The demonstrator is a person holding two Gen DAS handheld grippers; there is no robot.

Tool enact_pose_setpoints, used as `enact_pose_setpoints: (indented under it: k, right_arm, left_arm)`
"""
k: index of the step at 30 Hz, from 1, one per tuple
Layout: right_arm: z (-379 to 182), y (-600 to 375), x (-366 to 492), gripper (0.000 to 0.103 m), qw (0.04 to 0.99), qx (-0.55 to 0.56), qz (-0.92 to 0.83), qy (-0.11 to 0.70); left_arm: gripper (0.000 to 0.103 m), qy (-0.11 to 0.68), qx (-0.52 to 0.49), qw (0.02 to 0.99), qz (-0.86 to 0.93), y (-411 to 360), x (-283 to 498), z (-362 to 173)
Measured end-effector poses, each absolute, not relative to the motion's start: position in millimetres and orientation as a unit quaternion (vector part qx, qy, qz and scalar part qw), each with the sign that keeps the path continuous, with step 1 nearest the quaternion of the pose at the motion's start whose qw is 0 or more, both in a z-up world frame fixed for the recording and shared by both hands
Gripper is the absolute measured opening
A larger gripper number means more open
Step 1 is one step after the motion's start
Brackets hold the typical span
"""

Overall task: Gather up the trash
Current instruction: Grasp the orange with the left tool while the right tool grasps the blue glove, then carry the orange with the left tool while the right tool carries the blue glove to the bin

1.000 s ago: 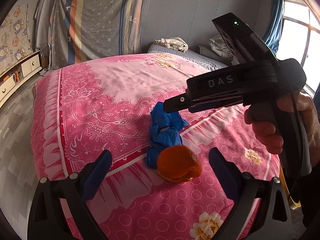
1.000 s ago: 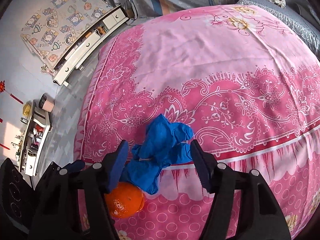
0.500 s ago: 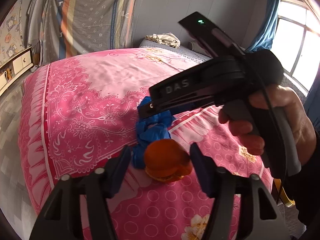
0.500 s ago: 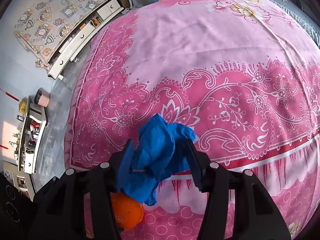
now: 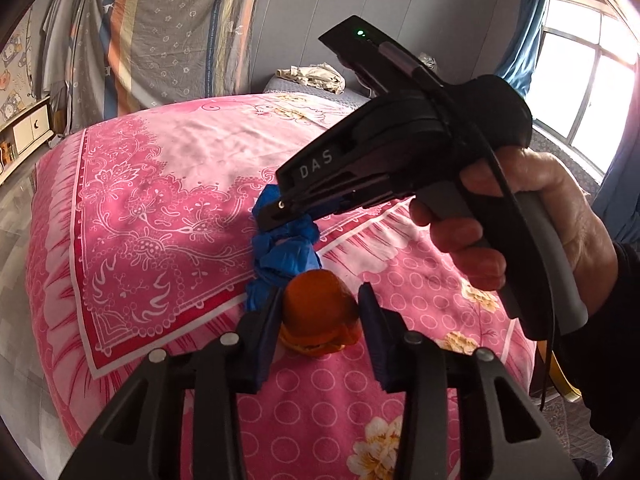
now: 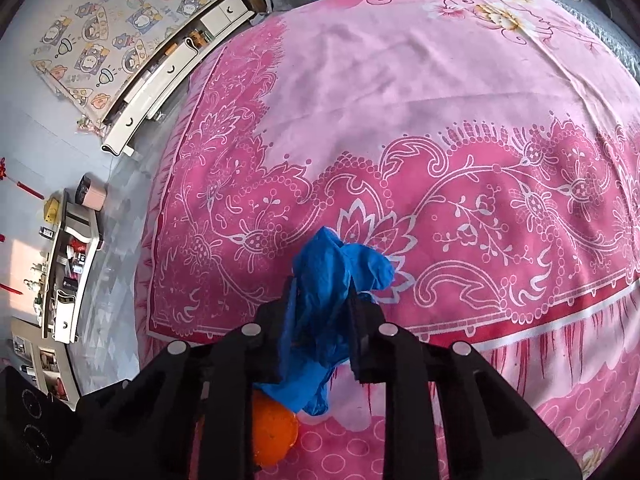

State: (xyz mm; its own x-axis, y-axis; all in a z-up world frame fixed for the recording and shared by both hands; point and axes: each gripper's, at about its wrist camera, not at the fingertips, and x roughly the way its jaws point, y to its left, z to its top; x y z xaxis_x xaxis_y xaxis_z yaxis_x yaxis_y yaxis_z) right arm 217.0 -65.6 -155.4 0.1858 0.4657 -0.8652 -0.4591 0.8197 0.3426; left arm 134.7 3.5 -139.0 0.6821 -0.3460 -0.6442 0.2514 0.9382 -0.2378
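Bed (image 5: 168, 168), covered by a pink floral bedspread (image 6: 420, 92), fills most of both views and serves as the landmark. Window (image 5: 588, 92) with a blue curtain (image 5: 520, 32) stands beyond the bed's far right side; a striped hanging cloth (image 5: 160, 32) covers the wall past its far end; a white drawer cabinet (image 6: 176, 64) runs along the floor off its left side.

Person's right hand (image 5: 532, 216) holds the right tongs (image 6: 320, 312) above the bed's near part. Their two fingers are clenched on the crumpled blue plastic bag (image 6: 332, 280), which bulges out between and beyond the tips and droops behind them toward the bed's near edge.

Left tongs (image 5: 320, 316), lower and nearer the bed's front edge, bracket the orange peel (image 5: 320, 316); the left pad touches it, the right pad is at its side, so they are closed around it. The peel rests on the bedspread, just in front of the blue bag.
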Motion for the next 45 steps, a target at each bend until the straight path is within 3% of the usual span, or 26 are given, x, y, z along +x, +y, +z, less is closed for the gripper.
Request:
enact_pose_setpoints:
  k: [5, 20, 45]
  right_arm:
    - [-150, -63, 212, 0.011, 0.775, -0.004, 0.308, 0.552]
    - [-109, -89, 198, 0.011, 0.803, 0.025, 0.315, 0.506]
    - [39, -240, 123, 0.011, 0.902, 0.104, 0.255, 0.333]
  left_arm:
    - [0.03, 0.356, -0.049, 0.919, -0.163, 0, 125, -137]
    - [0.029, 0.321, -0.08, 0.929, -0.166, 17, 97, -108]
    - [0.029, 0.19, -0.051, 0.966, -0.166, -24, 69, 13]
